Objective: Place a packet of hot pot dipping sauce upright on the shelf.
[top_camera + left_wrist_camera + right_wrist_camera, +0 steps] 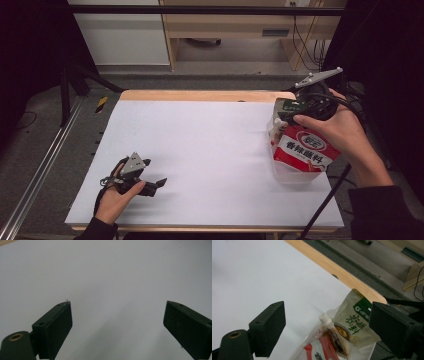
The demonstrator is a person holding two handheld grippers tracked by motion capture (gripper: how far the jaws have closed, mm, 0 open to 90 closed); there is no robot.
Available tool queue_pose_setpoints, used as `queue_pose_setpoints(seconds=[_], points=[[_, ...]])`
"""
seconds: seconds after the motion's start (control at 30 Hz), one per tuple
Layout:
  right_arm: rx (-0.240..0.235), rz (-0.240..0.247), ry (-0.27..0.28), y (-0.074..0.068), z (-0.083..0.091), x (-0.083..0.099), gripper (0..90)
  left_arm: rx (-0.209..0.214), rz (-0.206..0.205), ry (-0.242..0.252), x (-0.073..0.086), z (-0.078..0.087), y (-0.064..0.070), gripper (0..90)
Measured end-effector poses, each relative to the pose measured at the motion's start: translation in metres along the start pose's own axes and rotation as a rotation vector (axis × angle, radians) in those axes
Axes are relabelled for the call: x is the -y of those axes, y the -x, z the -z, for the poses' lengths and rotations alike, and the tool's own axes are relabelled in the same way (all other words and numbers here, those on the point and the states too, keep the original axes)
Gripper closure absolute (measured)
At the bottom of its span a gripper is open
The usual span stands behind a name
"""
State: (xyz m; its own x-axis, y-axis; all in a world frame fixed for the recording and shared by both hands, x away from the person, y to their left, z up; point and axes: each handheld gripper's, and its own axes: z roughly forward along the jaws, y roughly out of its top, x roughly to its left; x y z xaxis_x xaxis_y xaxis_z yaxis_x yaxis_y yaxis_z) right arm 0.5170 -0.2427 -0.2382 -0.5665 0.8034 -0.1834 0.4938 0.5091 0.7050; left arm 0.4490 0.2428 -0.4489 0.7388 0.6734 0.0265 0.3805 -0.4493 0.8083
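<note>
White sheet covered the wooden counter (200, 95). Left gripper (159, 183) lay low at the near left corner, held in the person's left hand (116, 199), black fingers (53, 326) spread wide apart over bare sheet, nothing between them. Right gripper (281, 113) was held up at the far right edge in the right hand (340, 130), grey three-cornered plate on top, fingers (268, 327) open wide, not closed on anything. Clear plastic tub (295, 175) sat on the counter's right edge, just under and beside that gripper. Red-and-white printed pouch (306, 149) stood tilted in the tub. Behind it a beige pouch with green label (354, 322), plus a white spout (326, 320) on the red pouch's corner, seen between the right fingers. Wooden cabinet stood beyond on the grey floor.
</note>
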Motion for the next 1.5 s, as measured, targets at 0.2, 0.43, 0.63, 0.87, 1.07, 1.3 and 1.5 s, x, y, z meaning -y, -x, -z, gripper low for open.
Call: queue_pose_setpoints(seconds=[0.2, 0.43, 0.63, 0.87, 1.07, 1.3, 1.5], points=[[0.011, 0.003, 0.049, -0.016, 0.001, -0.017, 14.6, -0.004, 0.003, 0.003, 0.000, 0.001, -0.001, 8.3], [0.004, -0.004, 0.110, -0.036, -0.002, -0.036, 14.6, -0.007, 0.003, 0.002, 0.000, 0.002, -0.002, 8.4], [-0.013, -0.011, 0.133, -0.055, -0.017, -0.050, 14.1, -0.011, 0.005, 0.005, 0.000, 0.003, -0.002, 8.3], [-0.030, -0.015, 0.152, -0.077, -0.037, -0.056, 13.8, -0.015, 0.011, 0.007, 0.001, 0.004, -0.004, 8.3], [-0.047, -0.011, 0.136, -0.098, -0.065, -0.051, 13.4, -0.024, 0.013, 0.007, 0.002, 0.005, -0.006, 8.3], [-0.082, -0.041, 0.125, -0.108, -0.089, -0.037, 13.0, -0.030, 0.017, 0.006, 0.002, 0.005, -0.007, 8.1], [-0.100, -0.063, 0.125, -0.119, -0.107, -0.022, 10.8, -0.042, 0.022, 0.002, 0.003, 0.005, -0.008, 7.3]])
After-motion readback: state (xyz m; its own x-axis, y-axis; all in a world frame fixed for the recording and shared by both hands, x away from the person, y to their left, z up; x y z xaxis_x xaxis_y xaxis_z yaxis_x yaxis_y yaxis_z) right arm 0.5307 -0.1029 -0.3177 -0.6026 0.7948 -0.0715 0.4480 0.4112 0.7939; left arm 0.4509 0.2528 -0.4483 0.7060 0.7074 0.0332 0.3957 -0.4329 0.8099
